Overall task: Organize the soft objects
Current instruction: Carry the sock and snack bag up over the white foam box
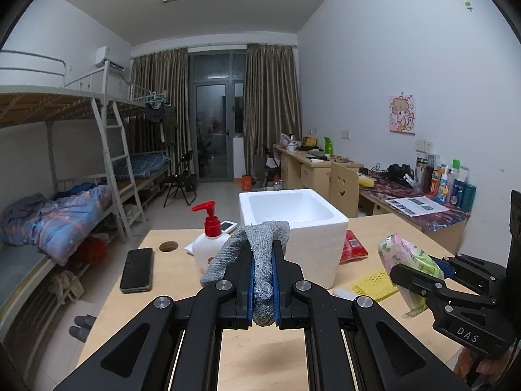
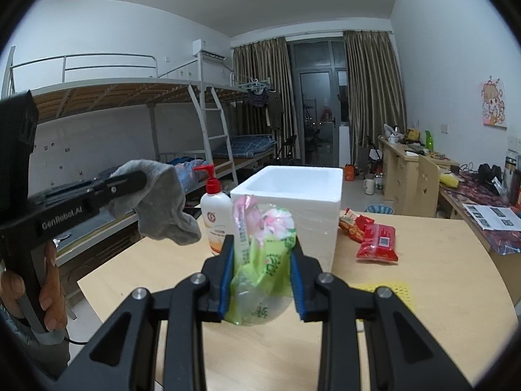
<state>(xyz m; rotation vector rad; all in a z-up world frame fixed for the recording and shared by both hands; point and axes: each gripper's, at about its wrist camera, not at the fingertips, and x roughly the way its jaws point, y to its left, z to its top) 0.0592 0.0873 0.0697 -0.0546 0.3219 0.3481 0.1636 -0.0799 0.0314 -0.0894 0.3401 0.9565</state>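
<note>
My left gripper [image 1: 262, 254] is shut on a grey sock [image 1: 260, 244] and holds it above the wooden table [image 1: 260, 352], just in front of the white foam box [image 1: 293, 218]. In the right wrist view the left gripper [image 2: 136, 181] shows at the left with the sock [image 2: 159, 202] hanging from it. My right gripper [image 2: 262, 251] is shut on a green and pink tissue pack [image 2: 263, 247], held above the table [image 2: 439, 277] in front of the foam box [image 2: 293, 195]. In the left wrist view the right gripper [image 1: 423, 268] and pack [image 1: 407, 254] are at the right.
A red-pump lotion bottle [image 1: 208, 241] stands left of the box, with a black phone [image 1: 137, 268] and a round table hole [image 1: 168, 246] further left. Red snack packets [image 2: 374, 239] and a yellow mesh piece [image 2: 395, 290] lie right of the box. Bunk beds stand at the left.
</note>
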